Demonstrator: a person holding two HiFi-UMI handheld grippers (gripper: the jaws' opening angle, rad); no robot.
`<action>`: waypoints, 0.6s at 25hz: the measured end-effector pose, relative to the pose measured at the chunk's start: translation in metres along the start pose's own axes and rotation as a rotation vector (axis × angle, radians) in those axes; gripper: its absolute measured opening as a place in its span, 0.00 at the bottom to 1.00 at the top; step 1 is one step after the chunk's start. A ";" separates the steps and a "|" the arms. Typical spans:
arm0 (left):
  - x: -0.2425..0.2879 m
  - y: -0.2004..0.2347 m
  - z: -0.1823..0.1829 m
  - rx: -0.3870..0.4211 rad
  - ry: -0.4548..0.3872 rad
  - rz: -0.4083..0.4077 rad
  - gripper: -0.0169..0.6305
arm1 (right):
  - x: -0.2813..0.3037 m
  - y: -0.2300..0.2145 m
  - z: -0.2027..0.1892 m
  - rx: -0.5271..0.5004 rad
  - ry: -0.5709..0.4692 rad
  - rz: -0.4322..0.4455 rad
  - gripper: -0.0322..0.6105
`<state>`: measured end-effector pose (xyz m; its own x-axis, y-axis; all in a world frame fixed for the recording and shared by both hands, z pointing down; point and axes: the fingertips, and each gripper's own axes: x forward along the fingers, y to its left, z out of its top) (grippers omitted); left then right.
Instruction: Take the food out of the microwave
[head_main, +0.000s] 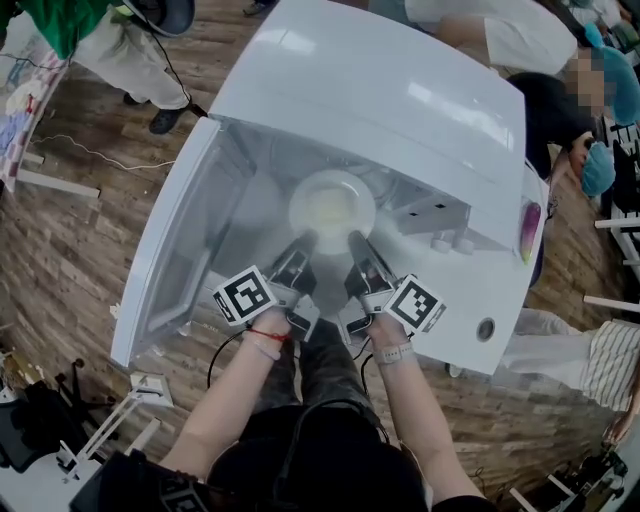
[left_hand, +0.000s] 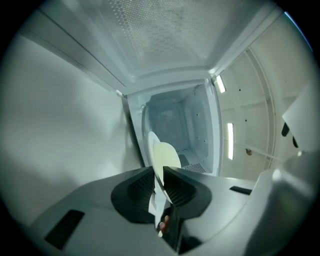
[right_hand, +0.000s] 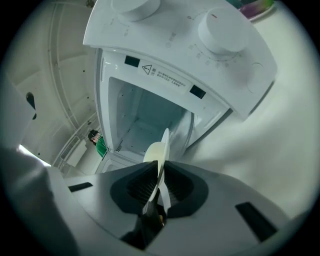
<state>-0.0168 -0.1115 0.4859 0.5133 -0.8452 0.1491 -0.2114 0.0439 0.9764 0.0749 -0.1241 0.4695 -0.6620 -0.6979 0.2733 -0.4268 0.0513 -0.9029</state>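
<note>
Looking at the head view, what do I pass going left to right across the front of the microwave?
Open microwave door → left gripper → plate → right gripper → control knobs.

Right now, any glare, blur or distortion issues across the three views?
Head view: bright glare on the microwave top, plate nearly washed out. Left gripper view: strong fisheye bend, black corners, fingers slightly soft. Right gripper view: same fisheye, knob washed pale.
</note>
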 end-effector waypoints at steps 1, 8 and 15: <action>0.000 0.000 -0.002 0.027 0.010 0.009 0.09 | -0.001 -0.001 0.000 0.020 -0.010 0.009 0.13; -0.003 -0.003 -0.009 0.090 0.054 0.013 0.12 | -0.003 0.002 0.003 0.093 -0.035 0.050 0.10; -0.003 -0.009 -0.013 0.229 0.091 0.034 0.15 | -0.006 -0.001 0.004 0.172 -0.060 0.056 0.10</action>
<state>-0.0057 -0.1026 0.4786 0.5734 -0.7933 0.2047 -0.4076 -0.0595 0.9112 0.0819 -0.1230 0.4669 -0.6415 -0.7393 0.2048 -0.2752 -0.0275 -0.9610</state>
